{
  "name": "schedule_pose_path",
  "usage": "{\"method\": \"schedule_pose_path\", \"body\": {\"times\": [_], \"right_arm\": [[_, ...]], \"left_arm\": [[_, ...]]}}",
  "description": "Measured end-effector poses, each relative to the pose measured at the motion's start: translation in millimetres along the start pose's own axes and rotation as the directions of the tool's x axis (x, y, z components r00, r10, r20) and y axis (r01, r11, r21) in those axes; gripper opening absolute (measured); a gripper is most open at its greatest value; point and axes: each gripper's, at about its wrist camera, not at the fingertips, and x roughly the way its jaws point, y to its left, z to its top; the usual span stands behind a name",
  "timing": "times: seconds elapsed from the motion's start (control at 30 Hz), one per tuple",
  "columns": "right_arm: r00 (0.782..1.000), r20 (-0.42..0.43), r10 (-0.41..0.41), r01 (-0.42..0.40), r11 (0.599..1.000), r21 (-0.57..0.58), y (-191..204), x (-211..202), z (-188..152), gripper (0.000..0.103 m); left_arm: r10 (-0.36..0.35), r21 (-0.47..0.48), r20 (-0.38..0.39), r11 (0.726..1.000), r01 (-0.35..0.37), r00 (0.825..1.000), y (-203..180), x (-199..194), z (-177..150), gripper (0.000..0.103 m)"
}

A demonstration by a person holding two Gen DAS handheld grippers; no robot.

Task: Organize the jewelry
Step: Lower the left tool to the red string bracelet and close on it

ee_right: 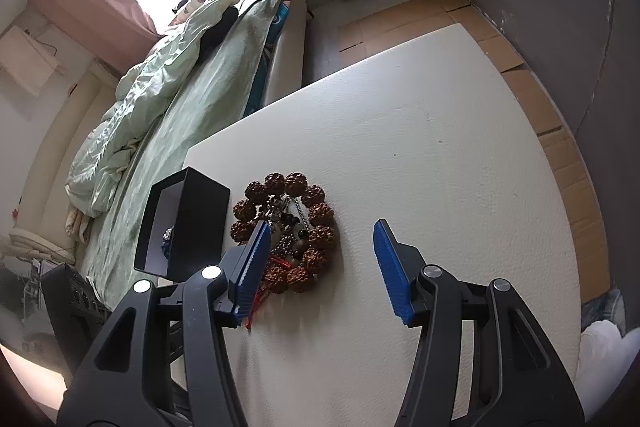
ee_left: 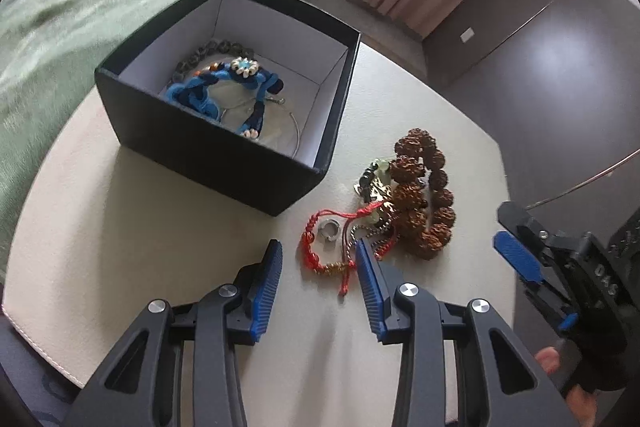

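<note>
Black box point(ee_left: 208, 143) lined white, blue braided cord point(ee_left: 212, 87), red bracelet point(ee_left: 320, 251), brown beads point(ee_left: 424, 203).

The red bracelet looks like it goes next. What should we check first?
1. Left claw open: ok.
2. Left claw empty: ok.
3. Red bracelet between the fingers: ok, it lies near the gap.
4. Bracelet free of the pile: not ok, its cord touches the chain and brown beads.
5. Box open with room: ok.
6. Right claw clear of the path: cannot tell.
</note>
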Motion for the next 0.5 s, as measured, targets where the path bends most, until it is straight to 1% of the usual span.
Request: {"method": "schedule_pose_path", "body": {"times": [0.1,0.2,0.27,0.33,0.4,0.43,0.5], "right_arm": [[1.0,0.0,0.004,-0.004,1.0,0.015,-4.3,-0.6,2.2,0.055],[1.0,0.004,0.016,-0.016,0.999,0.03,-7.5,-2.3,4.0,0.055],[1.0,0.005,0.021,-0.021,0.999,0.037,-9.6,-3.3,4.4,0.055],[1.0,0.003,0.023,-0.023,0.999,0.041,-11.0,-4.3,4.2,0.055],[1.0,0.005,0.028,-0.029,0.999,0.046,-12.9,-5.9,5.3,0.055],[0.999,0.008,0.032,-0.033,0.998,0.051,-14.0,-7.1,5.7,0.055],[0.999,0.014,0.038,-0.039,0.997,0.061,-16.3,-9.2,6.4,0.055]], "left_arm": [[0.047,0.024,0.005,0.999,-0.047,0.999,-7.2,1.6,0.1,0.035],[0.112,0.055,0.008,0.992,-0.112,0.994,-17.8,3.6,-1.8,0.035],[0.151,0.068,0.013,0.986,-0.152,0.988,-23.9,6.0,-3.4,0.036],[0.208,0.096,0.011,0.973,-0.208,0.978,-32.7,9.7,-4.4,0.037],[0.244,0.116,0.007,0.963,-0.243,0.97,-39.4,14.2,-5.5,0.039],[0.259,0.129,0.004,0.958,-0.257,0.966,-42.2,16.4,-6.1,0.039],[0.262,0.144,0.003,0.955,-0.259,0.965,-42.6,18.4,-6.6,0.039]]}}
